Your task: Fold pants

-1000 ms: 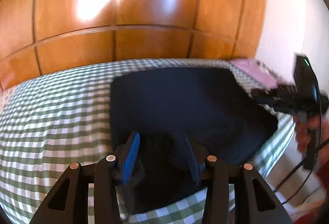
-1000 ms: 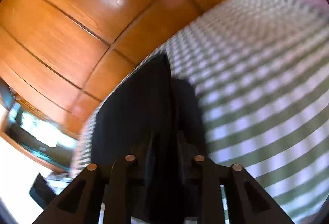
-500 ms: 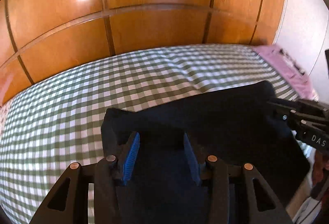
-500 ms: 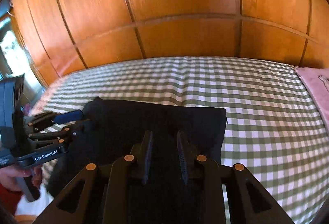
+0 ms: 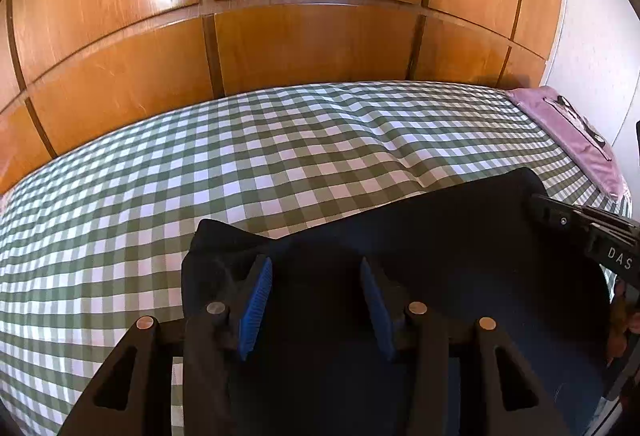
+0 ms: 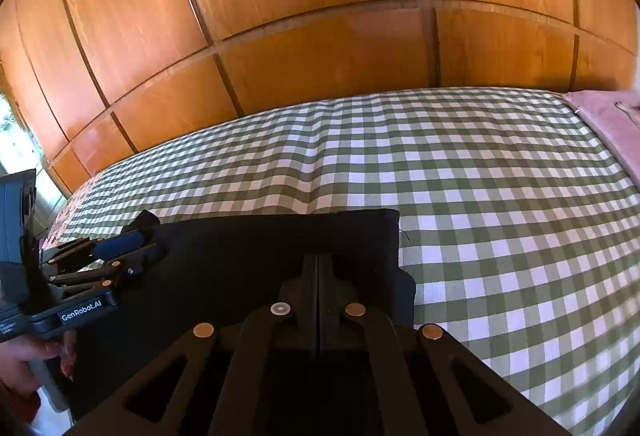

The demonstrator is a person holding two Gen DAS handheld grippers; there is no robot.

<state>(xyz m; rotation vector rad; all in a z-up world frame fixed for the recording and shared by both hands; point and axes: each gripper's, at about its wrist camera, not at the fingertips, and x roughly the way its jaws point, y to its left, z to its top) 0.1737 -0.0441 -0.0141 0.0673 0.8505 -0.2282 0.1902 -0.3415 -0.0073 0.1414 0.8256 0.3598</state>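
Observation:
The dark navy pants (image 5: 460, 236) lie folded flat on the checked bed, near its front edge. My left gripper (image 5: 316, 264) hovers over their left end. Its blue pads (image 5: 256, 300) stand apart and the jaws are opening, with cloth lying under them but not pinched. In the right wrist view the pants (image 6: 240, 248) form a dark rectangle. My right gripper (image 6: 318, 260) is over their right part, its fingers pressed together with no cloth visible between them. The left gripper (image 6: 152, 244) shows at the pants' left corner, and the right gripper (image 5: 536, 201) at their right edge.
A green-and-white checked sheet (image 5: 200, 175) covers the bed. Wooden wardrobe panels (image 5: 320, 43) stand close behind it. A pink pillow (image 5: 576, 131) lies at the right end. A person's hand (image 6: 24, 360) grips the left tool's handle. A bright window (image 6: 16, 139) is at far left.
Both grippers have carried the pants across and down onto the bed. The right jaws, slightly apart on cloth before, are now fully closed. The left pads stand a little wider.

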